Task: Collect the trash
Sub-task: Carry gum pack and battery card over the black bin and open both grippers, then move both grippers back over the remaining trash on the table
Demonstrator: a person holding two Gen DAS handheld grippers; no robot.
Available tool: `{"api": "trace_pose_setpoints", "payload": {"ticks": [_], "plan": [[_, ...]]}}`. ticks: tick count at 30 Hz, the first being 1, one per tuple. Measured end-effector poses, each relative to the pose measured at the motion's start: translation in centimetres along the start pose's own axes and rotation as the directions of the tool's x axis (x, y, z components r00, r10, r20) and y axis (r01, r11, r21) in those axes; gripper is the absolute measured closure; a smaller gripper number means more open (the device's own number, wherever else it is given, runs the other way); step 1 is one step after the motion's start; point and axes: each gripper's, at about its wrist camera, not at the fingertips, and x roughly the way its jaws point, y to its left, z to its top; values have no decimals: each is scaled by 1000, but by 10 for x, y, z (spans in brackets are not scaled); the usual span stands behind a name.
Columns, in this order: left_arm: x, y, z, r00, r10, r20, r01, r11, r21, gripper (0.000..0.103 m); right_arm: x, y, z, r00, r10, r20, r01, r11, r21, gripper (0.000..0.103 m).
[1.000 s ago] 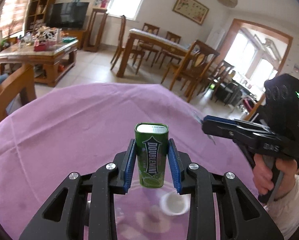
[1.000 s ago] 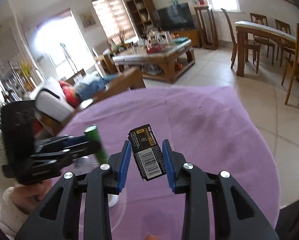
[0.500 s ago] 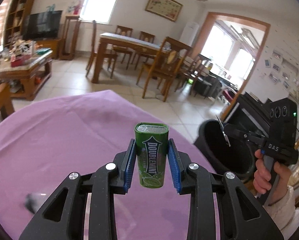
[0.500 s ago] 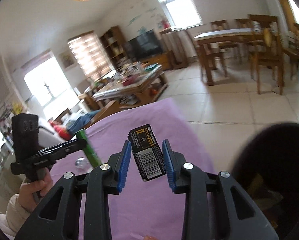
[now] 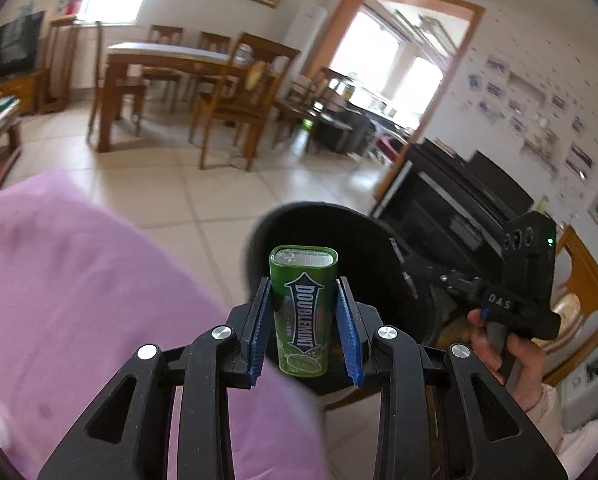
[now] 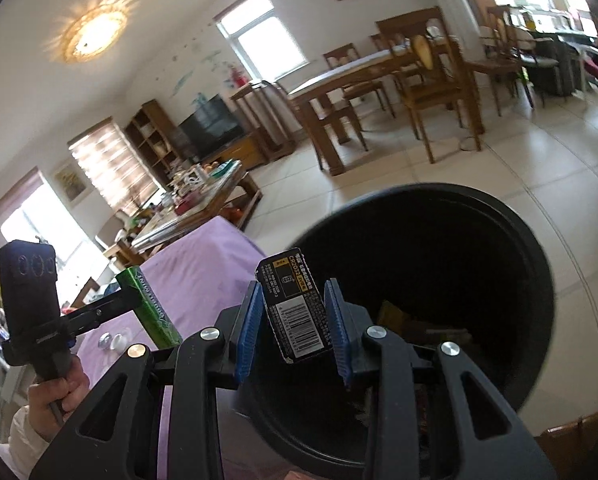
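Note:
My left gripper (image 5: pixel 304 330) is shut on a green Doublemint tin (image 5: pixel 302 308), held upright at the purple table's right edge, just before the black trash bin (image 5: pixel 319 224). My right gripper (image 6: pixel 295 330) is shut on a black battery pack (image 6: pixel 295 308) and holds it over the open bin (image 6: pixel 531 248), which has wrappers at its bottom. The right gripper also shows in the left wrist view (image 5: pixel 403 270), over the bin. The left gripper with the tin (image 6: pixel 149 308) shows at the left of the right wrist view.
The purple tablecloth (image 5: pixel 59 280) lies to the left of the bin. Two small pale bits (image 6: pixel 113 340) lie on it. A dark piano (image 5: pixel 459 208) stands behind the bin. A dining table with chairs (image 5: pixel 203 76) stands across the tiled floor.
Both grippers have swung right, away from the table, with their loads still held. The right gripper has come over the bin's opening; the left one has reached the table's edge beside it.

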Motion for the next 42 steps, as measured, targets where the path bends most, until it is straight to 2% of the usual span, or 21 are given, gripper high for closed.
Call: {"api": "trace_pose_setpoints", "payload": {"ticks": [6, 12, 15, 17, 18, 19, 20, 22, 25, 31, 36, 40, 42], "plan": [[58, -36, 1, 998, -21, -60, 23, 999, 40, 71, -2, -21, -7, 1000, -3, 6, 3, 999, 40, 71], [92, -48, -4, 995, -18, -103, 24, 998, 61, 71, -10, -38, -16, 1000, 4, 4, -4, 998, 60, 70], [102, -53, -5, 993, 5, -118, 4, 997, 76, 71, -12, -44, -19, 1000, 15, -2, -15, 997, 77, 68], [101, -53, -4, 993, 15, -116, -7, 997, 74, 67, -12, -45, -19, 1000, 29, -10, -29, 996, 86, 64], [98, -53, -3, 993, 21, -113, -13, 997, 75, 61, -12, -45, -19, 1000, 26, -10, -25, 996, 85, 61], [95, -56, -4, 994, 32, -102, -24, 996, 83, 52, -14, -47, -19, 1000, 26, -11, -25, 996, 83, 51], [90, -57, -3, 995, 42, -94, -33, 995, 93, 48, -15, -44, -20, 1000, 27, -10, -26, 996, 82, 46], [80, -60, -4, 995, 63, -77, -54, 992, 115, 37, -15, -38, -20, 1000, 25, -14, -24, 997, 74, 45], [62, -61, -5, 994, 94, -54, -86, 986, 141, 28, -15, -30, -22, 1000, 22, -21, -21, 998, 56, 40], [12, -43, -11, 988, 155, -6, -153, 979, 137, 21, -5, 5, -22, 998, 30, -52, -30, 1000, -6, 38], [-41, 1, -23, 974, 227, 24, -228, 972, 54, 20, 12, 53, -29, 994, 52, -96, -60, 995, -82, 38], [-94, 52, -40, 947, 318, 38, -316, 948, -45, 20, 36, 102, -40, 985, 82, -154, -106, 982, -153, 32], [-122, 84, -50, 925, 379, 34, -374, 922, -103, 20, 52, 130, -48, 976, 103, -191, -140, 972, -189, 32]]}}
